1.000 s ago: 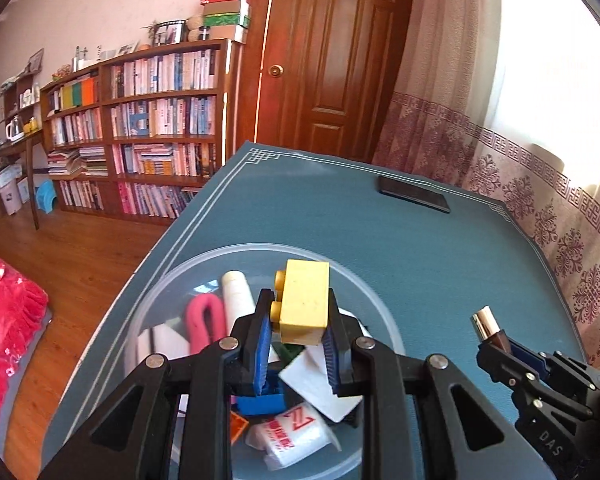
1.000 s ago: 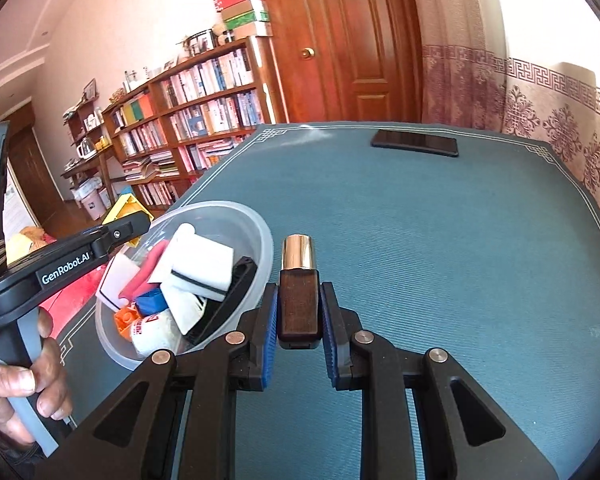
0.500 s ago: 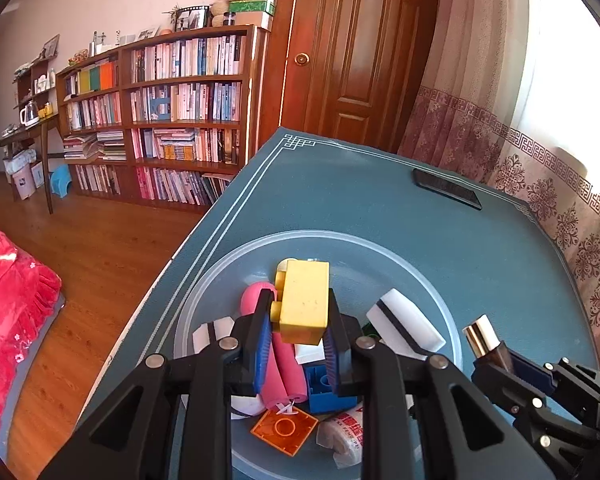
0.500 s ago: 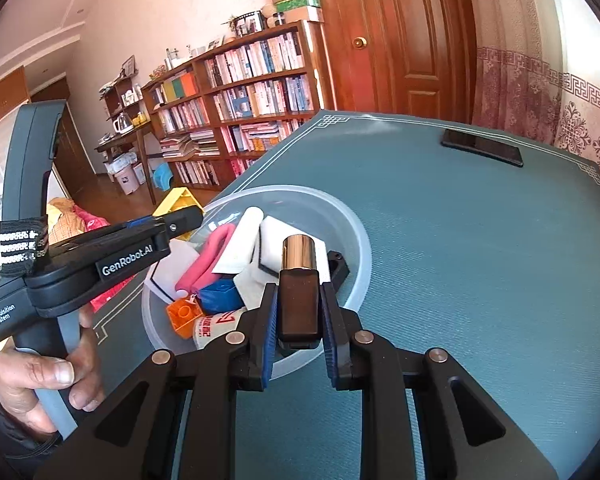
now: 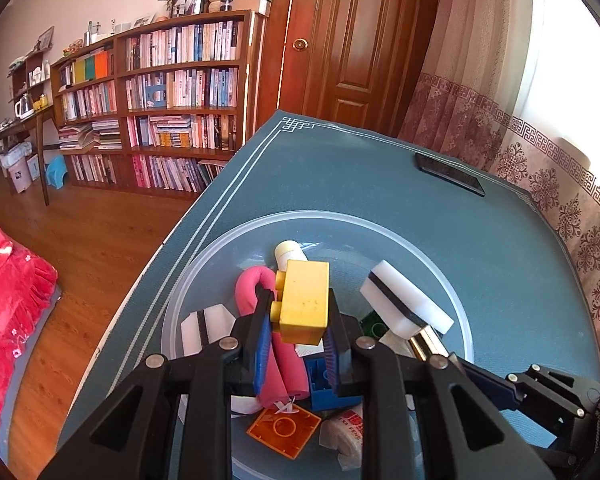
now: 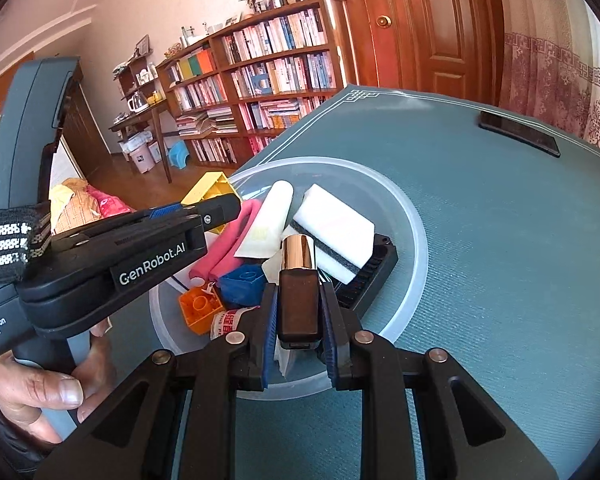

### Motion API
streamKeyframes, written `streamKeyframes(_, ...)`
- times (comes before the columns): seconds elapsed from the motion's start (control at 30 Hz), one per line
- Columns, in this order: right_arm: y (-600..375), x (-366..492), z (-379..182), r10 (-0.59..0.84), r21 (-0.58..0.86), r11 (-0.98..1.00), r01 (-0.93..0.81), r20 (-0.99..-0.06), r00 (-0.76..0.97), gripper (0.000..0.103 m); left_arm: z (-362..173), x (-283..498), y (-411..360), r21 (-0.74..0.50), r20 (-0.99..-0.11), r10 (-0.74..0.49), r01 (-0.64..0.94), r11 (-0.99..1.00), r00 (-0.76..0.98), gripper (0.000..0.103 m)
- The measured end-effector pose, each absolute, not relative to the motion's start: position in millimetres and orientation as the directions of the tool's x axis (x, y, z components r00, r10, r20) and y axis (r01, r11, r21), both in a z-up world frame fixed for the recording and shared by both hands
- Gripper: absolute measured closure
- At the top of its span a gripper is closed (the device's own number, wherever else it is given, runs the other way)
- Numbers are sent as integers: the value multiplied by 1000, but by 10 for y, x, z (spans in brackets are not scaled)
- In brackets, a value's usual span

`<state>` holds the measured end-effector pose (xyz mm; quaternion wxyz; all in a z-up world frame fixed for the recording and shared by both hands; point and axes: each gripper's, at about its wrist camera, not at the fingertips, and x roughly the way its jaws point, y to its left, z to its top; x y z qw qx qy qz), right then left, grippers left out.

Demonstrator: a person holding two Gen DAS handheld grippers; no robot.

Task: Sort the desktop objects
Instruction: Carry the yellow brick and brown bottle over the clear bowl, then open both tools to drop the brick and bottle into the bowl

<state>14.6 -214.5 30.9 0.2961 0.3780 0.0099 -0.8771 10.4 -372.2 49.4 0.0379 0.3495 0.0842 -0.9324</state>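
A clear plastic bowl (image 5: 440,248) (image 6: 414,232) on the teal table holds several items: a pink foam piece (image 5: 252,284), a white and black sponge (image 5: 400,304) (image 6: 332,236), a blue brick (image 6: 242,282) and an orange brick (image 6: 198,308). My left gripper (image 5: 298,322) (image 6: 220,208) is shut on a yellow brick (image 5: 304,300) (image 6: 212,188), held above the bowl's middle. My right gripper (image 6: 298,312) is shut on a dark brown bottle with a gold cap (image 6: 298,280), which hangs over the bowl's near side. The bottle's gold cap (image 5: 426,340) shows low right in the left wrist view.
A black phone (image 5: 450,174) (image 6: 518,134) lies near the table's far edge by the curtain. Bookshelves (image 5: 172,100) and a wooden door (image 5: 352,40) stand beyond the table. A hand (image 6: 32,384) grips the left tool's handle. A red cloth (image 5: 8,300) lies over the left edge.
Both grippers have moved forward over the bowl, each keeping its object. The bottle now hangs above the bowl's contents instead of beside the bowl.
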Motion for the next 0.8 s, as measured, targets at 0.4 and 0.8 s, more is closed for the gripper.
streamKeyframes(0.4,-2193,18,267,-505,206,-830,518,-671,-542,81,410,59,-3696,-128,-677,2,114,-985,-736,77)
streamKeyframes(0.8,-2153,46,284,-497,199,-834,514,-675,-545,81,451,83,-3633,-110,-664,-7,106,-988,-748,45)
